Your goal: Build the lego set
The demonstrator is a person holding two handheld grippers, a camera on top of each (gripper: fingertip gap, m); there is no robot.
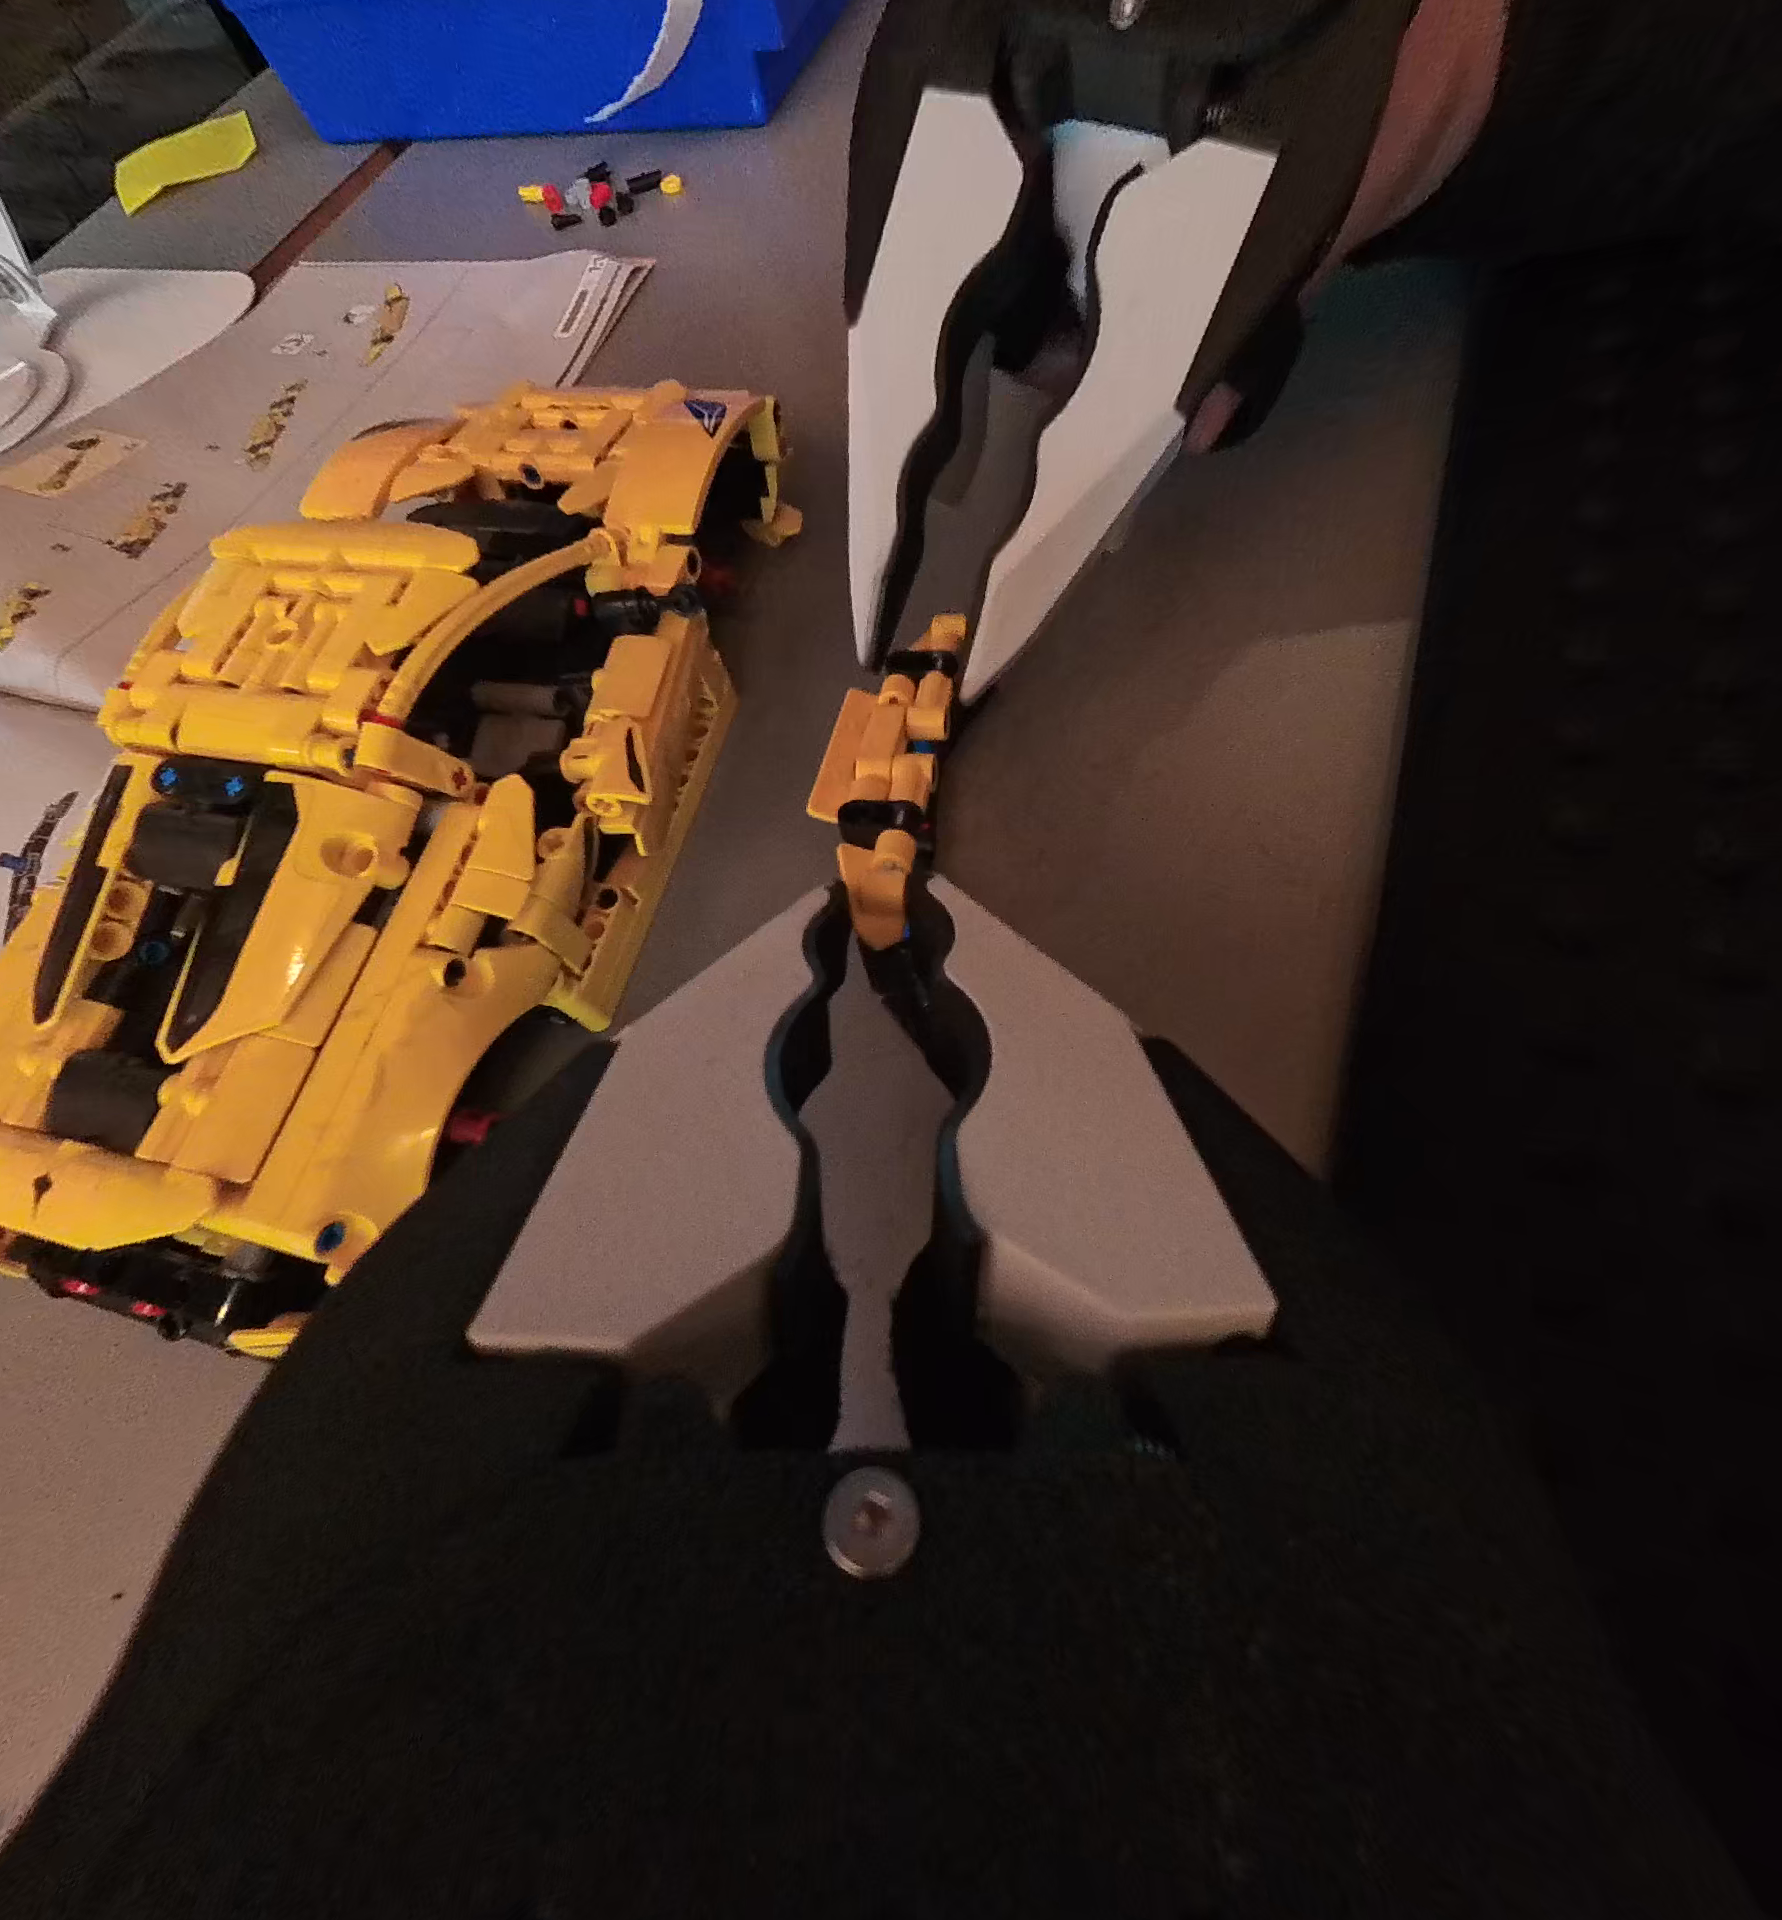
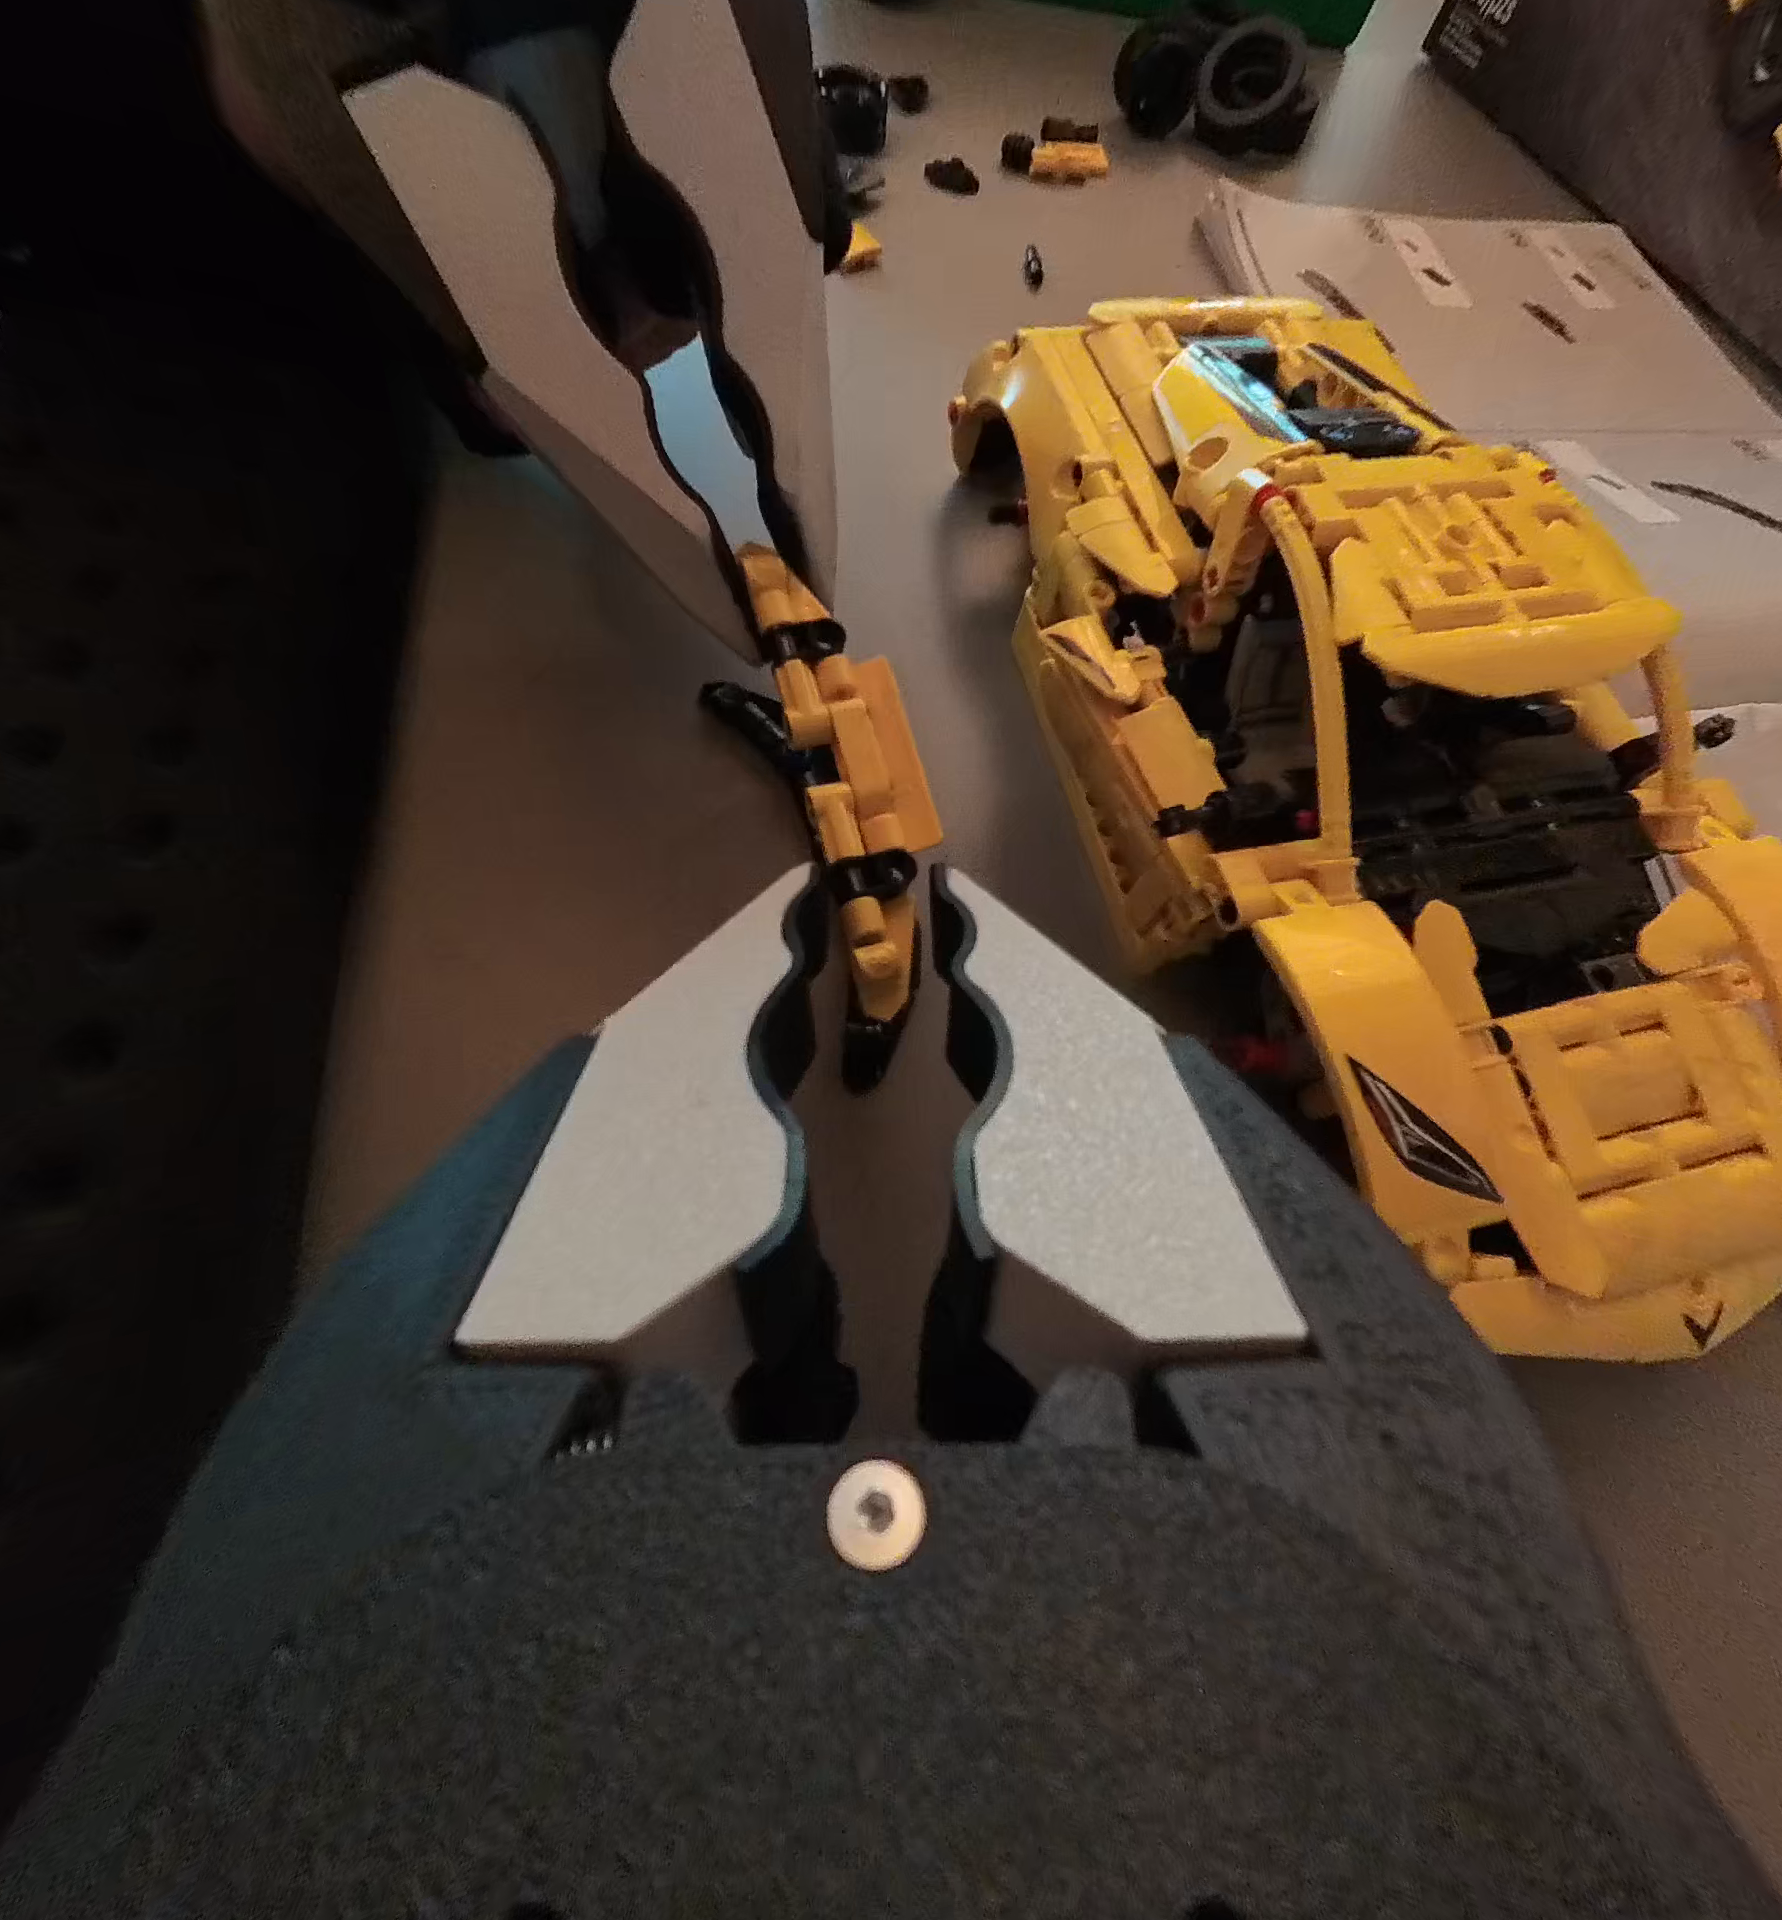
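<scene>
Yellow lego car (image 1: 347, 831) sits on the grey surface (image 1: 87, 1507) over an open instruction booklet (image 1: 430, 343). Loose pins (image 1: 601, 197) and a blue bin (image 1: 534, 62) lie beyond it; black tyres (image 2: 1219, 78) in the right wrist view. Yellow-black sub-assembly (image 1: 887, 790) spans between both tools, just beside the car, not touching. Left gripper (image 1: 882, 904) jaws nearly closed on its near end; right gripper (image 2: 871, 914) jaws pinch the opposite end. Room dim, dark mat at the surface edge.
</scene>
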